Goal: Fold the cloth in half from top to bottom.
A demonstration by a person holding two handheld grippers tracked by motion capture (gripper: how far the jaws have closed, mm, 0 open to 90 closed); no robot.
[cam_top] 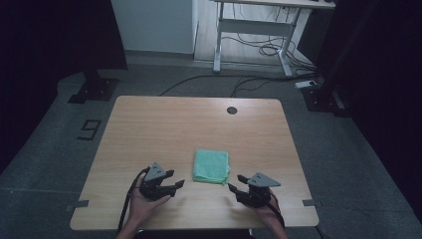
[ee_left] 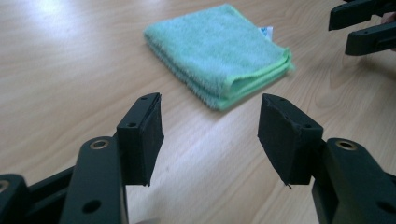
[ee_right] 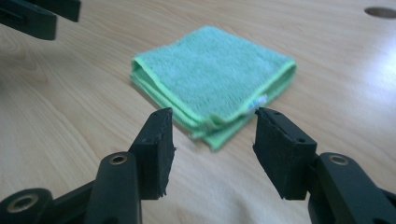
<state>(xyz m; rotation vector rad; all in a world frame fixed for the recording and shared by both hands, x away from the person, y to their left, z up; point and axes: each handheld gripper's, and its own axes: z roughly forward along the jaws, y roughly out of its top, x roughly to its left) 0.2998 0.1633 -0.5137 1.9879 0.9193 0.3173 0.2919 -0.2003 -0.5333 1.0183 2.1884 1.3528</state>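
A folded green cloth (cam_top: 211,166) lies flat on the wooden table (cam_top: 199,124), near its front edge. My left gripper (cam_top: 176,178) rests just left of the cloth, open and holding nothing. In the left gripper view its jaws (ee_left: 210,135) stand wide apart, with the cloth (ee_left: 215,51) a short way ahead. My right gripper (cam_top: 234,181) sits just right of the cloth's near corner, open as well. In the right gripper view the gripper (ee_right: 212,149) frames the cloth's near corner (ee_right: 215,130), which has a small white label, without touching it.
A dark round cable hole (cam_top: 232,110) sits near the table's far edge. Beyond the table are a desk frame (cam_top: 259,30), loose cables on the floor (cam_top: 259,79) and dark stands at both sides. Each gripper view shows the other gripper's tips (ee_left: 364,23) (ee_right: 37,14).
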